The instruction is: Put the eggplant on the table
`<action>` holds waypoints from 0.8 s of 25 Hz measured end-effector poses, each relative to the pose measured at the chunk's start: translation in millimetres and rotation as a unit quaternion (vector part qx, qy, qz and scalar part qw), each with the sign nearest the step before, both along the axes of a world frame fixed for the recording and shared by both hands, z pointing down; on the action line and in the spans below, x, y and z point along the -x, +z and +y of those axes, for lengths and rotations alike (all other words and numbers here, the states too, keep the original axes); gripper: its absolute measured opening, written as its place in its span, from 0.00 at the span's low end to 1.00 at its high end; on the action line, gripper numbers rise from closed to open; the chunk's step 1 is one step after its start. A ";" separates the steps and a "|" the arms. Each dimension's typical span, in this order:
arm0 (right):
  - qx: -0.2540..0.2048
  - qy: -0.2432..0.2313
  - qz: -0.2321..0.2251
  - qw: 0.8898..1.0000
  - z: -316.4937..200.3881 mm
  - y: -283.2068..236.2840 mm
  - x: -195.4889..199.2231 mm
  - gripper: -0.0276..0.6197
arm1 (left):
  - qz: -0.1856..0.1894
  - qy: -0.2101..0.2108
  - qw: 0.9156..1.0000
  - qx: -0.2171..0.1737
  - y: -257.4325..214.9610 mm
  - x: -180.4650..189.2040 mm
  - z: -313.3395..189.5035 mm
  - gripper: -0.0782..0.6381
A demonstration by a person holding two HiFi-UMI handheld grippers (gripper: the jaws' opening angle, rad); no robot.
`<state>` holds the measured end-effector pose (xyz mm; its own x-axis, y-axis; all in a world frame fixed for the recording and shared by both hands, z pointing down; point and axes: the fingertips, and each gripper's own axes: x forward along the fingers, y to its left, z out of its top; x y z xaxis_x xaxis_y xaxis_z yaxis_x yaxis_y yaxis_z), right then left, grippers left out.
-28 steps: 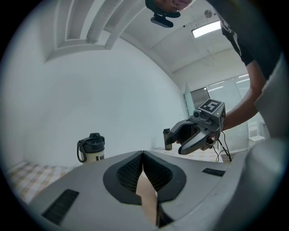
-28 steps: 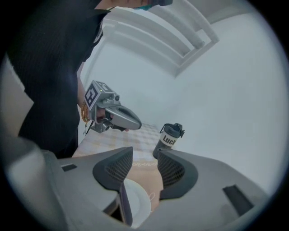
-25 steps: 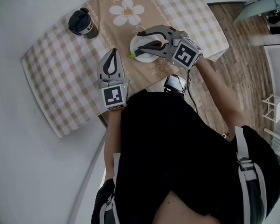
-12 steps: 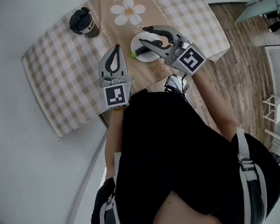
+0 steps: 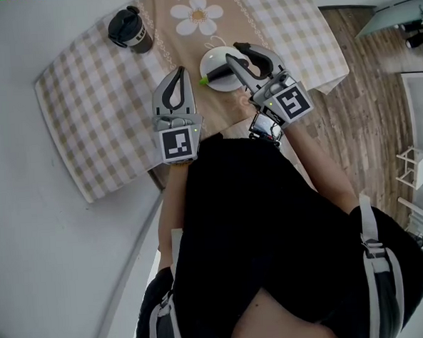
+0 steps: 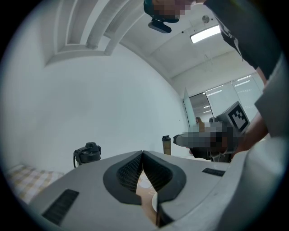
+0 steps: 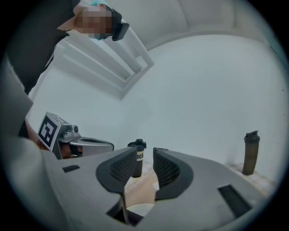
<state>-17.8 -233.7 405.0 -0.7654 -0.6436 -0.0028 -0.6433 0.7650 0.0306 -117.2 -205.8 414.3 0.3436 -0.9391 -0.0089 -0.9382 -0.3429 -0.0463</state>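
Observation:
The dark eggplant [image 5: 216,75] with its green stem lies on a white plate [image 5: 214,57] on the checked tablecloth, partly hidden by my right gripper [image 5: 233,53]. That gripper hovers over the plate's right side, rolled on edge. Its jaws are closing, and the right gripper view shows nothing between them [image 7: 144,164], only the plate [image 7: 141,209] below. My left gripper [image 5: 180,71] rests left of the plate and apart from it, its tips [image 6: 142,153] shut together on nothing.
A black lidded cup [image 5: 128,30] stands at the table's far left, also seen as the cup [image 7: 137,158] beyond my right jaws. A dark bottle [image 7: 251,151] stands farther off. The table edge [image 5: 120,188] runs close in front of the person's body.
My right gripper has rolled on its side, lifted and drawn back a little from the eggplant, its jaws narrowing. The eggplant stays on the plate. The left gripper has hardly moved.

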 end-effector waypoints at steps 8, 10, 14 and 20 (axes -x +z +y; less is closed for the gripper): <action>0.023 0.058 0.010 0.998 -2.8 21.0 -13.1 0.10 | 0.002 -0.003 1.000 0.010 9.3 -0.1 1.6 0.10; 0.024 0.069 0.018 0.997 -4.6 24.1 -14.7 0.05 | 0.001 -0.003 1.000 0.012 11.0 -0.1 -0.7 0.10; 0.026 0.072 0.032 0.997 -2.0 29.9 -15.9 0.05 | 0.000 -0.003 1.000 0.015 15.2 0.0 0.0 0.10; 0.030 0.063 0.063 0.996 -2.0 42.5 -16.1 0.05 | 0.000 -0.003 1.000 0.017 25.3 0.3 -1.8 0.10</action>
